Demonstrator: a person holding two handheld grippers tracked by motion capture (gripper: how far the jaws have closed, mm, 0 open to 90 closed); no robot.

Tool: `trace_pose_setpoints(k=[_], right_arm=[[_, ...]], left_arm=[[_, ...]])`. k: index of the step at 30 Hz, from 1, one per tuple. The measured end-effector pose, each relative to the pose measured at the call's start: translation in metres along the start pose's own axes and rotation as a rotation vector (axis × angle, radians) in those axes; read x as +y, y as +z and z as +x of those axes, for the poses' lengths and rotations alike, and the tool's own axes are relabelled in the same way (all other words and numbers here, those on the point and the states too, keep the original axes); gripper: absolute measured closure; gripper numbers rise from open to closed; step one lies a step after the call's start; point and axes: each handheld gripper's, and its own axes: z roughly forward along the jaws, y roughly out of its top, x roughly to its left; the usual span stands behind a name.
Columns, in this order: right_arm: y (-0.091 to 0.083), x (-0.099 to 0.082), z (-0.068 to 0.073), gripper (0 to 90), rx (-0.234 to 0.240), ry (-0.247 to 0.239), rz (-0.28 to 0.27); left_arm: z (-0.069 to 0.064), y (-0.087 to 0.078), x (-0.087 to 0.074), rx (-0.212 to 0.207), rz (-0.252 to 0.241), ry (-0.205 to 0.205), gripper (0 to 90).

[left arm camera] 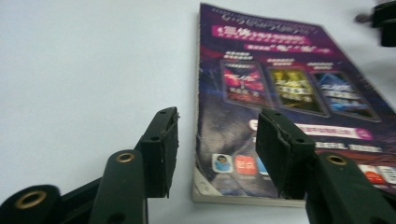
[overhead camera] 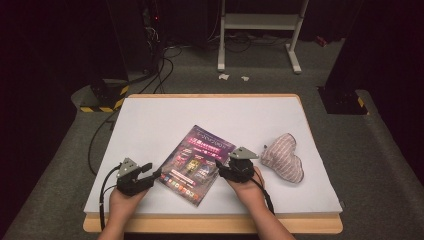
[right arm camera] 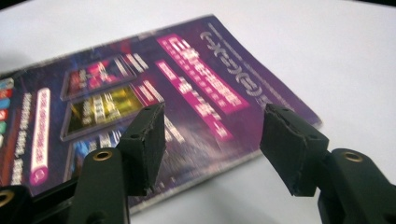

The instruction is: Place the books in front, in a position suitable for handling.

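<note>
Lying flat on the white desk (overhead camera: pixel 150 120), purple book (overhead camera: pixel 196 162) between both grippers, left gripper (left arm camera: pixel 217 149) with jaws partly open astride the book's near corner, gripping nothing, right gripper (right arm camera: pixel 212 144) with jaws partly open over the book's edge, empty, striped pouch (overhead camera: pixel 284 156) just beside it.

I see the book (overhead camera: pixel 196 164) lying flat near the middle of the table (overhead camera: pixel 150 120), turned at an angle to the table's edges. To its right, apart from it, lies the cloth pouch (overhead camera: pixel 283 157). My left gripper (overhead camera: pixel 148 171) sits at the book's left edge, near the front corner, with its jaws standing apart on either side of that edge. My right gripper (overhead camera: pixel 222 167) sits at the book's right edge, between book and pouch, jaws apart over the cover. Behind the table, on the floor, stands a frame (overhead camera: pixel 260 22).
</note>
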Motion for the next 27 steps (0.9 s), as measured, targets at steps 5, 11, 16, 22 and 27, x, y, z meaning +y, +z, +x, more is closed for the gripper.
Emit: trace_pose_setpoints(k=[5,11,16,22,27], right_arm=[[-0.004,-0.008,-0.006,39.6,-0.014,0.004,0.022],[-0.007,-0.014,-0.007,39.6,-0.009,0.013,0.049],[-0.006,-0.017,-0.004,39.7,0.005,0.004,0.072],[-0.006,-0.018,-0.009,39.6,-0.004,0.018,0.080],[-0.008,-0.020,-0.019,39.6,-0.020,0.045,0.090]], left_arm=[[0.002,0.014,0.002,0.021,0.075,-0.012,46.2],[0.002,0.024,0.003,0.006,0.129,-0.013,47.8],[0.004,0.025,0.003,-0.072,0.144,-0.042,53.5],[-0.002,0.025,0.003,-0.076,0.154,-0.027,54.6],[-0.016,0.027,0.004,-0.115,0.172,0.003,54.2]])
